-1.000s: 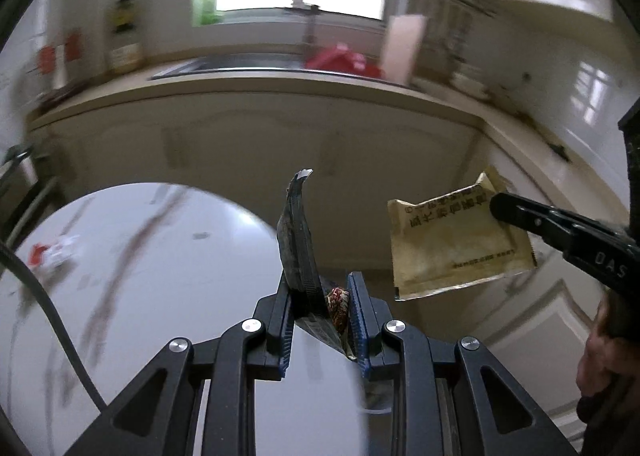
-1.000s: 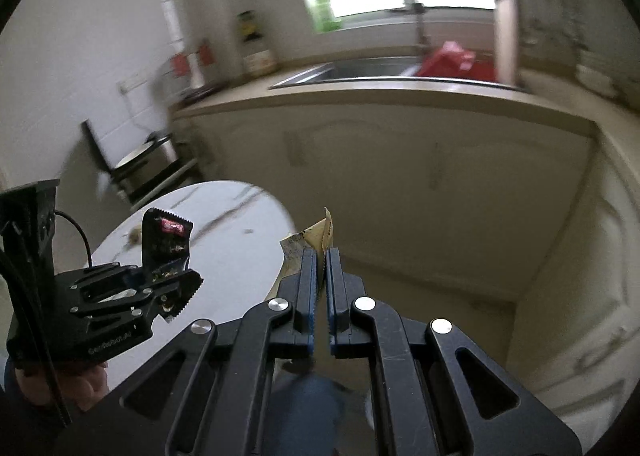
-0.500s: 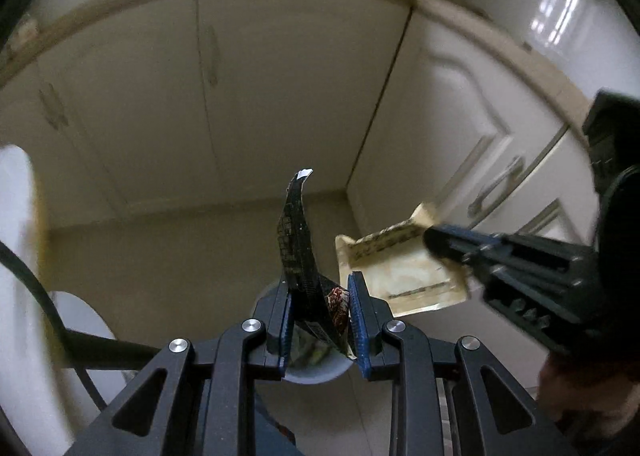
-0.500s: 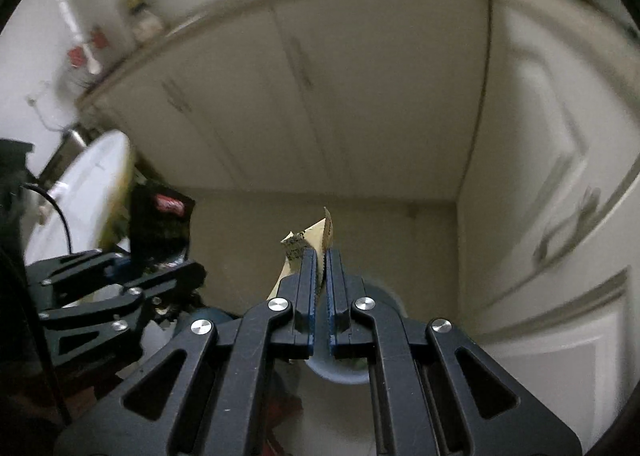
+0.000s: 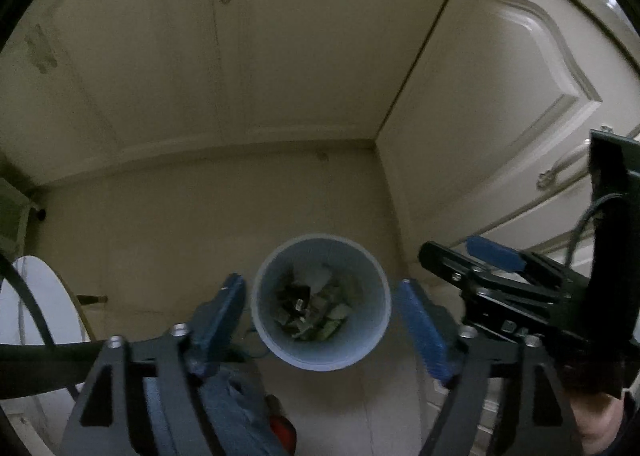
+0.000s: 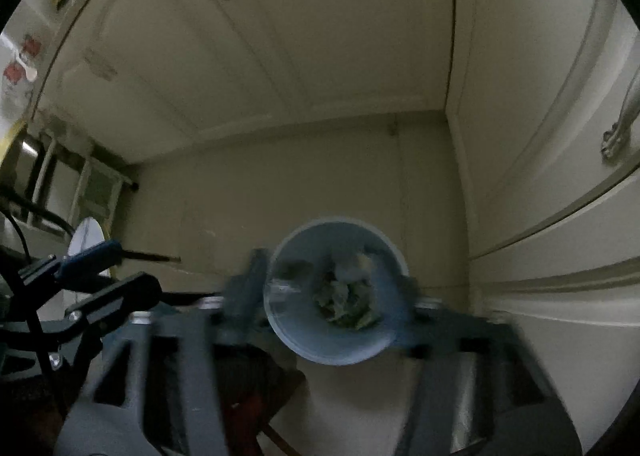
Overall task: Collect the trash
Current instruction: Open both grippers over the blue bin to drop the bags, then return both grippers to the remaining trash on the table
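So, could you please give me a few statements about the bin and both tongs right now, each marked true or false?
1. The left tongs are open and hold nothing. True.
2. The bin lies tipped on its side. False: it stands upright on the floor, mouth up.
3. Scraps of trash lie inside the bin. True.
4. The right tongs grip a yellow packet. False: they are open and hold nothing.
5. The bin stands near a corner of cream cabinet doors. True.

Dim, flat light, greenish cast. Fisheye bends edges, black vignette corners. Right wrist view: right gripper [image 6: 332, 296] motion-blurred; left wrist view sharper.
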`<action>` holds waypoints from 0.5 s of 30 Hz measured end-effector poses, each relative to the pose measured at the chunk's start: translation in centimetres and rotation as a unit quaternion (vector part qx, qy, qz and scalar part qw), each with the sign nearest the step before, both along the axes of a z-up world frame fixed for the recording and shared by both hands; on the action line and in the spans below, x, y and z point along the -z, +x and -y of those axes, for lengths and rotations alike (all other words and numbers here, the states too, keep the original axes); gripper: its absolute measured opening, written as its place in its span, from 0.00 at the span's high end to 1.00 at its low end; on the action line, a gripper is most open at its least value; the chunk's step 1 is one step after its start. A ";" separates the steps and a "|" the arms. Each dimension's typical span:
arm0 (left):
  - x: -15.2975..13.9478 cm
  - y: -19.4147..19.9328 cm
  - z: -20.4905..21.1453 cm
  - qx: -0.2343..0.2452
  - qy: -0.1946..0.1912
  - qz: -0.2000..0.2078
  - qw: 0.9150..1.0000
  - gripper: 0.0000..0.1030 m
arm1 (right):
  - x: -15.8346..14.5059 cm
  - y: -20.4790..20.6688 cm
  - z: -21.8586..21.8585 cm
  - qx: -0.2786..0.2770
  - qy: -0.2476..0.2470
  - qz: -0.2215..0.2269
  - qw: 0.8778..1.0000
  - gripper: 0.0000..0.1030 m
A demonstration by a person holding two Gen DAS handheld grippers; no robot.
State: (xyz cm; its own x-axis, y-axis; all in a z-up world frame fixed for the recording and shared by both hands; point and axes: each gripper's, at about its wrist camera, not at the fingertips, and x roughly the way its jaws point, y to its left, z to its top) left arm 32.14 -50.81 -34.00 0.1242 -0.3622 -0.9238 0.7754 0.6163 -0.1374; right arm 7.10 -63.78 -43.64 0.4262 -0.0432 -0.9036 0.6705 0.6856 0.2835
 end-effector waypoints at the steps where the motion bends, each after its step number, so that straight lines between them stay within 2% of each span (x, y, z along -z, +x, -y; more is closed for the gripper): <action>1: 0.0 0.0 0.1 -0.002 0.001 0.003 1.000 0.23 | 0.0 -0.3 0.1 0.005 0.004 0.007 1.000 0.31; 2: 0.1 -0.1 0.3 -0.004 0.001 0.002 1.000 0.22 | 0.1 -0.5 0.3 0.010 0.010 0.010 1.000 0.27; 4: -0.2 -0.2 0.2 -0.009 0.000 0.001 1.000 0.22 | 0.0 -0.9 0.4 0.019 0.013 0.009 1.000 0.08; 6: -0.9 -0.2 0.0 -0.013 -0.006 0.008 1.000 0.22 | -0.6 -1.1 0.7 0.028 0.008 0.012 1.000 0.00; 10: -4.1 -1.0 -2.7 -0.016 -0.029 0.027 0.999 0.22 | -2.5 -2.8 0.6 0.059 -0.001 0.015 0.998 0.00; 15: -9.2 -2.8 -6.3 -0.017 -0.075 0.063 0.995 0.18 | -6.4 -3.4 0.7 0.089 -0.006 0.057 0.994 0.00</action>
State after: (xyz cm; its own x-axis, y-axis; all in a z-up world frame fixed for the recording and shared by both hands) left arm 29.32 -44.50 -24.82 0.2494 -0.4888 -0.8360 0.7718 0.6217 -0.1333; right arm 3.72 -64.52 -37.28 0.5098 -0.1371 -0.8493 0.7460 0.5622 0.3570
